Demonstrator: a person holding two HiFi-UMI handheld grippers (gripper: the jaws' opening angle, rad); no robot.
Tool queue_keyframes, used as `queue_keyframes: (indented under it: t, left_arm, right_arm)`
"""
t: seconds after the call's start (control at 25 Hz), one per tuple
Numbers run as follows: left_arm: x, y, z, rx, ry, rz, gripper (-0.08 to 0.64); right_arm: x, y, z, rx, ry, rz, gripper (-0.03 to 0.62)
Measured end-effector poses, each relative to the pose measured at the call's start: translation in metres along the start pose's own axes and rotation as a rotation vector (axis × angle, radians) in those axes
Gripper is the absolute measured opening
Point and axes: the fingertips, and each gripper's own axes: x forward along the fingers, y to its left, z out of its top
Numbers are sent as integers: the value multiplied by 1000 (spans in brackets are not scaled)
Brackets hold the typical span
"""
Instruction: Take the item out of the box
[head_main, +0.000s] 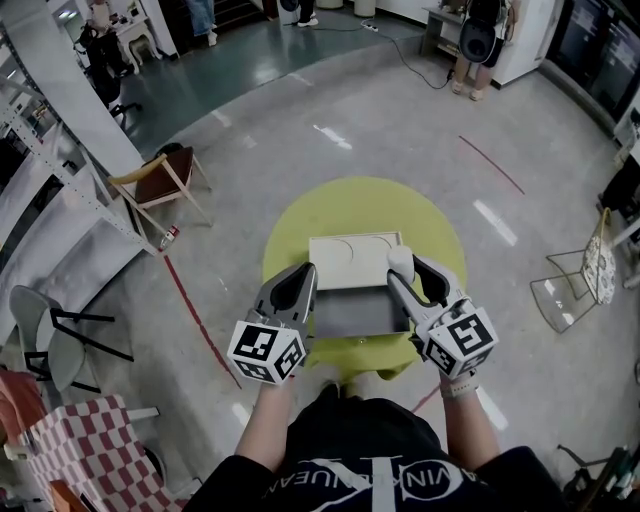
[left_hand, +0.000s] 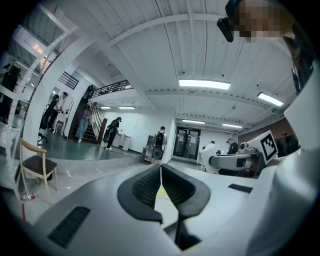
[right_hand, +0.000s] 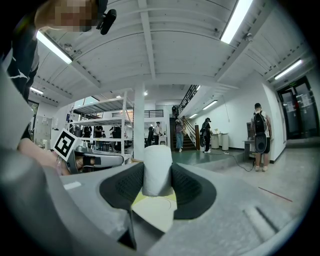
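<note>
1. Logged a round yellow-green table (head_main: 300, 215) on a grey floor, bearing one open box (head_main: 352, 312) near its front edge.
2. Found the box grey inside, with a cream lid (head_main: 345, 255) thrown back flat behind it and marked with curved outlines.
3. Recorded the right gripper (head_main: 405, 270) (right_hand: 157, 176) at the box's right side, jaws drawn in narrow and clamped on a white cylinder (head_main: 399, 261) (right_hand: 158, 167).
4. Noted the cylinder as round-topped, standing upright between the ribbed black pads (right_hand: 187, 187), its top clear above them.
5. Placed the cylinder over the box's far right corner, where box meets lid; saw the lid and a strip of table beneath it in the right gripper view.
6. Recorded the left gripper (head_main: 306, 272) (left_hand: 161, 172) at the box's left side, tips near the far left corner, pads pressed together at the tip with nothing between them.
7. Listed on the floor to the left, well apart from the table: a wooden folding chair (head_main: 160, 180), a small bottle (head_main: 168, 237) lying near it, and a red-and-white checked seat (head_main: 90, 440).
</note>
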Motion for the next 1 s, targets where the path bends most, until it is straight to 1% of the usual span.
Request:
queue_keyframes:
  t: [1.0]
  left_arm:
    - [3, 8, -4, -8, 19, -4, 15]
  right_arm:
    - [6, -2, -4, 3, 12, -16, 167]
